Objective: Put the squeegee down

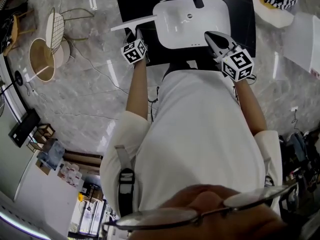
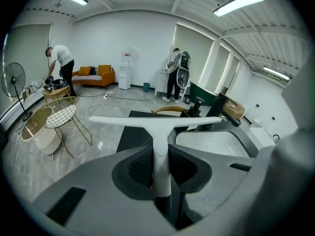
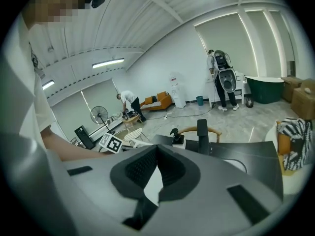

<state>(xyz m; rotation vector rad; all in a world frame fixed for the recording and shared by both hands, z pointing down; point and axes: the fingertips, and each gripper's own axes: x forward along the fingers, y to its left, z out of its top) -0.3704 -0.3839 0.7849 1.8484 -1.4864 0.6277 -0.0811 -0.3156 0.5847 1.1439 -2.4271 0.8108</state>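
The person's left forearm is stretching straight ahead, and the left gripper [image 1: 134,35] is pointing forward and down, its jaws clamping the upright white handle of the squeegee [image 1: 132,23]. In the left gripper view, the squeegee [image 2: 155,123] is sitting just ahead of the left gripper [image 2: 160,150], with its long blade lying crosswise above the jaw tips and in the air over the black table [image 2: 132,137]. The blade's left end is hanging out past the table's left edge over the marble floor [image 1: 95,84], while its right end is nearing the rim of the white basin [image 1: 172,14], which lies to the gripper's right. Bare black table surface is lying directly ahead of and below the blade, and open floor is spreading to the gripper's left. The right arm is also reaching forward, and the right gripper [image 1: 208,34] is hovering at the basin's near right rim, angling down. The right gripper [image 3: 156,149] is holding nothing, its jaw tips meeting, with the table's black top [image 3: 256,154] stretching ahead of it.
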